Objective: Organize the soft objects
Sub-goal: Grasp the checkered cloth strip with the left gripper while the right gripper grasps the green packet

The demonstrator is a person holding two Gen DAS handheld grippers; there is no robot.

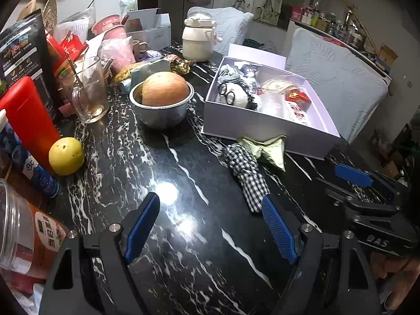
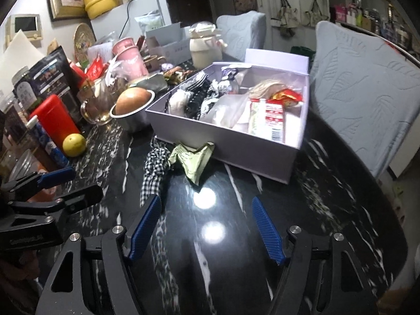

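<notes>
A black-and-white checked cloth [image 1: 246, 176] [image 2: 155, 170] lies crumpled on the black marble table [image 1: 131, 162], touching a pale green crumpled wrapper [image 1: 265, 149] [image 2: 194, 160]. Just behind them stands an open lavender box [image 1: 262, 128] [image 2: 223, 144]. It holds a white plush doll with glasses [image 1: 233, 95], patterned fabrics and packets. My left gripper [image 1: 210, 199] is open and empty, and its right fingertip is close to the near end of the cloth. My right gripper [image 2: 206, 200] is open over bare table, with the cloth just beyond its left fingertip. Each view also shows a blue pad [image 1: 353, 174] [image 2: 55, 177] of the other gripper.
A steel bowl [image 1: 162, 113] holding a round orange fruit stands left of the box. Further left are a glass mug [image 1: 89, 92], a yellow fruit [image 1: 66, 155], a red bottle [image 1: 29, 115] and dense clutter. A cream jug [image 1: 197, 39] is behind. Padded chairs [image 1: 336, 78] flank the table's far right edge.
</notes>
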